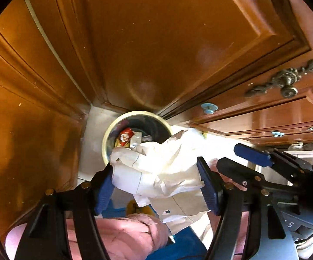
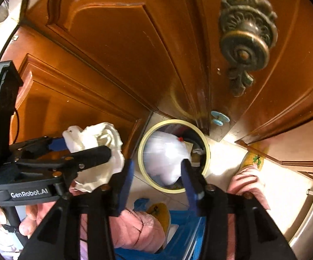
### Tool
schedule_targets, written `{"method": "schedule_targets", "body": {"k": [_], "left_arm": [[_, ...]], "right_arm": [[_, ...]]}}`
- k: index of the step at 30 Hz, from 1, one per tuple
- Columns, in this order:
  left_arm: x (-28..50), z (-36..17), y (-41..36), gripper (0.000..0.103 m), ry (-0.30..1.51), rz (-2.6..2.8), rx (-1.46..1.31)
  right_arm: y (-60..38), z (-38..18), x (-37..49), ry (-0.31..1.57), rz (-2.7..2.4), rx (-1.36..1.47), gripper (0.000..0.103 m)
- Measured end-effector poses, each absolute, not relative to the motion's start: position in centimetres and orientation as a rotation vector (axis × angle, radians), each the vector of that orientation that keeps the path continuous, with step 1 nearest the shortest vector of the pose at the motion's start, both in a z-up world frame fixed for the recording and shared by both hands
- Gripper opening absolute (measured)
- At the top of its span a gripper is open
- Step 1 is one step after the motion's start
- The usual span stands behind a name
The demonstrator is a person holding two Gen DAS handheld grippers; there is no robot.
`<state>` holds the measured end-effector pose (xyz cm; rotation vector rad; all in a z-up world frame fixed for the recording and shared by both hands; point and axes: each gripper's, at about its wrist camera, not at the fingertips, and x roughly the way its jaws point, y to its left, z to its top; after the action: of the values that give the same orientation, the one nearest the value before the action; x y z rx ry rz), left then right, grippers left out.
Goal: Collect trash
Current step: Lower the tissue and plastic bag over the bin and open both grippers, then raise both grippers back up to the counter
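Observation:
My left gripper (image 1: 156,184) is shut on a crumpled white paper wad (image 1: 156,171) and holds it above and just short of the round cream-rimmed trash bin (image 1: 107,134), which holds a red wrapper (image 1: 125,137) and other litter. In the right wrist view the left gripper (image 2: 85,149) shows at left with the paper wad (image 2: 95,158) in it. My right gripper (image 2: 157,179) is open and empty above the bin (image 2: 142,162). A white plastic bag (image 2: 165,158) lies inside the bin. The right gripper also shows in the left wrist view (image 1: 238,158).
Brown wooden cabinet doors (image 1: 156,43) stand close around the bin. An ornate brass knob (image 2: 243,49) is near at upper right, and a small blue knob (image 2: 219,118) sits by the bin. My pink-clad legs (image 2: 134,227) and yellow slippers (image 2: 253,160) are on the pale floor below.

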<state>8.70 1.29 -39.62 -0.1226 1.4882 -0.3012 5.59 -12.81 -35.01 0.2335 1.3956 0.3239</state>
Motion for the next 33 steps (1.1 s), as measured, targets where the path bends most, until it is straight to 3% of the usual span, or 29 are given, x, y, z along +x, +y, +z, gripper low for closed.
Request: {"method": "schedule_targets", "body": {"k": [6,14,25,33], "left_arm": [[8.6,-39.5,1.9,0.074,1.501,-0.305,-0.110],[8.4,-38.6,2.1,0.091,1.513,-0.294,-0.103],[8.3,-37.2,2.7,0.092,1.506,-0.273,-0.117],[7.8,-31.9,3.2,0.092,1.432,-0.319,-0.140]], "right_arm": [[-12.9,-35.1,5.6,1.399,0.321,0.244,0.049],[-13.4,-34.3,5.4,1.374,0.316,0.256,0.049],[-13.6,-32.9,4.9,1.358,0.310,0.247,0.049],[-13.3,-29.1,4.2,1.288,0.322,0.226,0.049]]}}
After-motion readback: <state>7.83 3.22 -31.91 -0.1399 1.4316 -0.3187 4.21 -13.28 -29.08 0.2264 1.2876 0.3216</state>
